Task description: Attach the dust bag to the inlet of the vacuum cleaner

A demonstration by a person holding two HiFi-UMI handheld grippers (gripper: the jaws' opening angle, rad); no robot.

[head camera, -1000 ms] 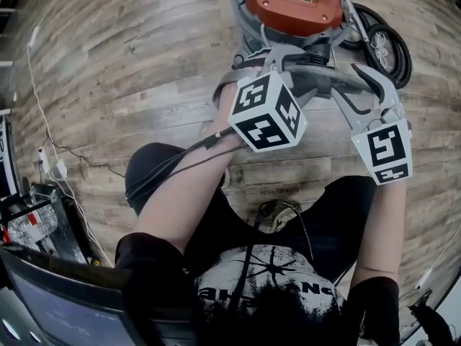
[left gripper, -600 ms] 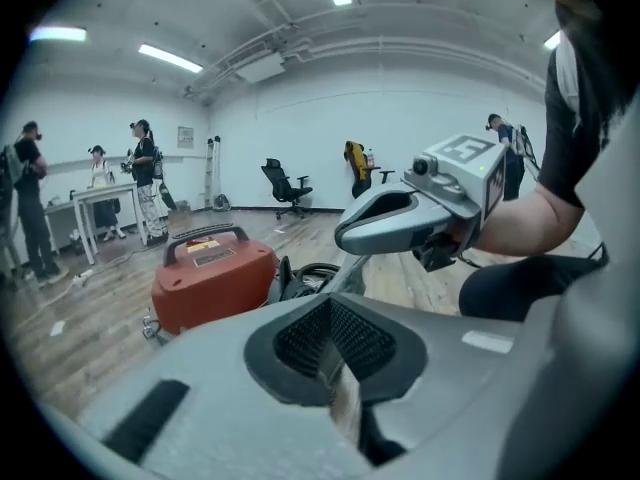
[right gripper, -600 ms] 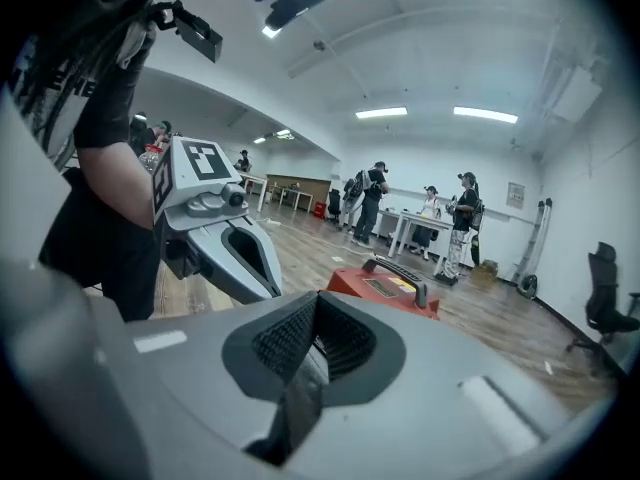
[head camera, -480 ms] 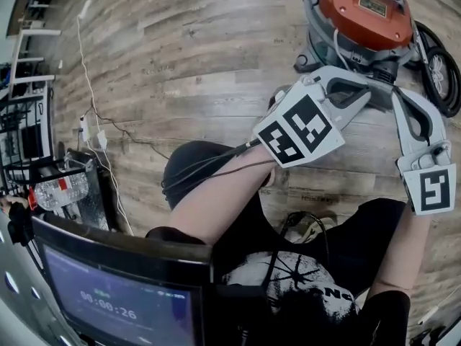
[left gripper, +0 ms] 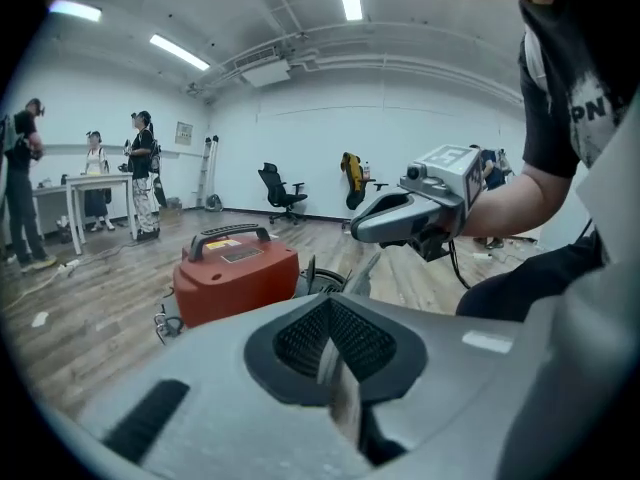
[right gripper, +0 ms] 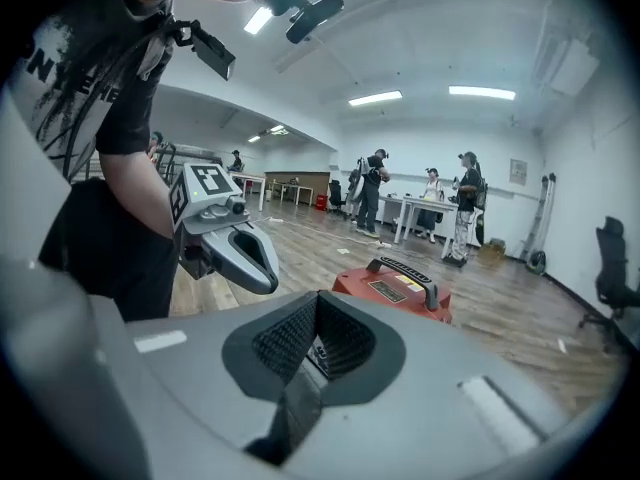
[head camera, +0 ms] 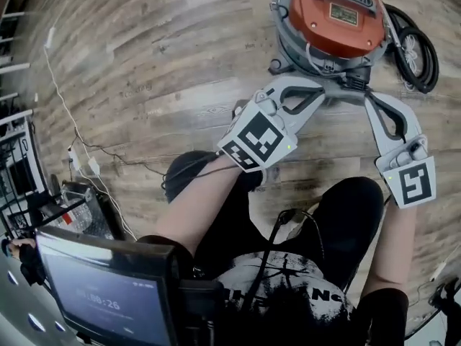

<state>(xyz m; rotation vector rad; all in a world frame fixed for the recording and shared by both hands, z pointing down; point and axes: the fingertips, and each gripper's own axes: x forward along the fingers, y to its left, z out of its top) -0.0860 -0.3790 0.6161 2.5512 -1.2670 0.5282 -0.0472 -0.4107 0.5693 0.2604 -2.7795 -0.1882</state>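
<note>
The vacuum cleaner (head camera: 333, 14) stands on the wooden floor, a grey drum with an orange top and a black handle. My left gripper (head camera: 330, 86) and right gripper (head camera: 359, 86) hover side by side in front of its near side, tips almost meeting. Both are shut with nothing between the jaws. The left gripper view shows its shut jaws (left gripper: 330, 340), the vacuum (left gripper: 236, 280) beyond and the right gripper (left gripper: 408, 218) alongside. Past the shut jaws (right gripper: 314, 356) in the right gripper view are the vacuum (right gripper: 396, 294) and the left gripper (right gripper: 236, 244). No dust bag is visible.
A coiled black hose (head camera: 416, 47) lies right of the vacuum. White cables (head camera: 78, 157) run over the floor at the left, near a rack and a monitor (head camera: 101, 294). Several people stand at tables (left gripper: 98, 183) far across the room, with office chairs (left gripper: 280, 190) behind.
Both grippers' jaws stood apart a second ago and are now shut and empty. The hands have drawn back a little from the vacuum and rolled. The head camera has swung.
</note>
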